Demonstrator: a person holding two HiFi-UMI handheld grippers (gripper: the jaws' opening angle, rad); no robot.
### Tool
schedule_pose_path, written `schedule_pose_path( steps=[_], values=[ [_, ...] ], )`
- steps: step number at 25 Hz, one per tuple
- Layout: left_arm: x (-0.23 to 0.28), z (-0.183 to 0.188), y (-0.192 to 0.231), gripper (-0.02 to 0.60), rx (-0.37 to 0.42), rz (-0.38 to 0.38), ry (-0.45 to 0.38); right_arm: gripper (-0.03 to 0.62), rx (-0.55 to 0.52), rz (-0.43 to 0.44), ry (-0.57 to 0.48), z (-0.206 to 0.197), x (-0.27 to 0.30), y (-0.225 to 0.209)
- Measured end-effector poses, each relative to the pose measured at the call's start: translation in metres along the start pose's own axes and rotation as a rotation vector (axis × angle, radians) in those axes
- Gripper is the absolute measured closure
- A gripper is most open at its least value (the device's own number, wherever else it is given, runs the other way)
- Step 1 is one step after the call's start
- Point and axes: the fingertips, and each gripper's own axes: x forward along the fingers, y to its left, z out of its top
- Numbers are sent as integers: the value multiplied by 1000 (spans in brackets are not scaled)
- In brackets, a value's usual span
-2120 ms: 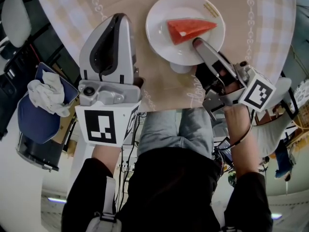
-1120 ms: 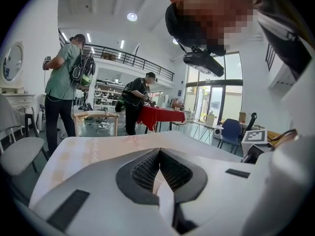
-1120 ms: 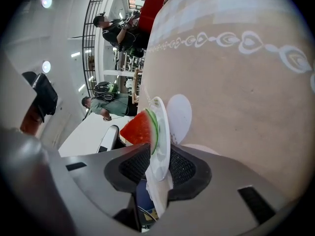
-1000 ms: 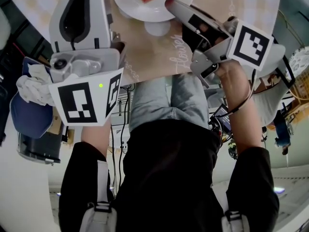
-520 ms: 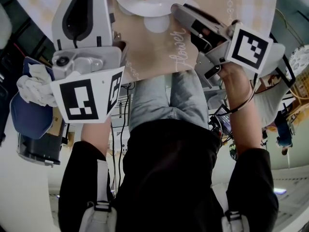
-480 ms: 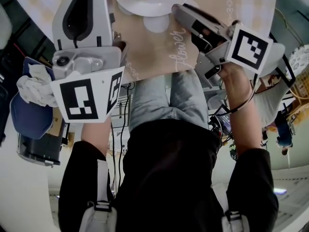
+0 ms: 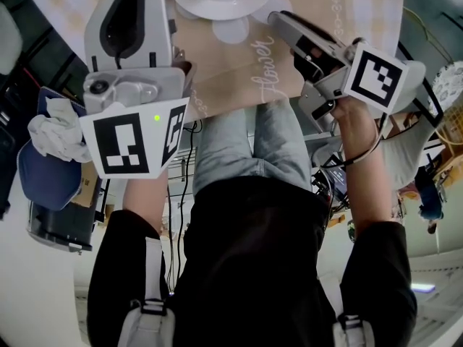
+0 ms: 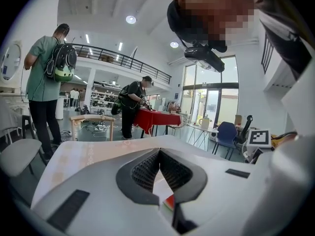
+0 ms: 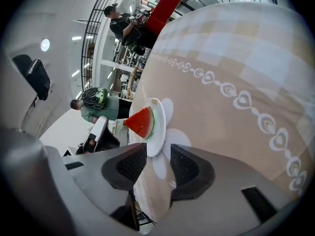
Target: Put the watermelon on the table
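Right claw [image 9: 157,152], just opened and empty, sees whole watermelon [image 9: 141,122]; head view crops it.

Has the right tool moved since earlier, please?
Yes: the right tool drew back from the round white plate; its jaws have just been opening, nothing between them.

the left gripper [image 8: 160,152] has a smooth pale grey shell and black ribbed pads [image 8: 145,171]; its white marker cube [image 7: 134,143] bears black square patterns and a small green light; the right gripper [image 9: 158,163] is a darker grey with similar black ribbed pads, and its cube [image 7: 376,74] is patterned likewise; a thin black cable [image 7: 376,142] loops beside the right wrist; the person wears a black top [image 7: 253,266] with sleeves to about the elbow, pale blue jeans [image 7: 249,143], and grey shoulder straps [image 7: 148,313] with buckles
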Motion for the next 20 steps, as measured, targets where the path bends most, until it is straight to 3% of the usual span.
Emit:
schedule_pose_path(
  steps=[5,12,20],
  values=[
    [-5,8,-7,574,0,-21,-3,437,-54,-30,-17,4,-5,9],
    [-20,23,-26,574,5,-34,-14,506,-248,-163,-66,10,-27,16],
    [-43,53,-38,574,29,-16,-38,579,-447,-216,-86,10,-39,42]
  ],
)
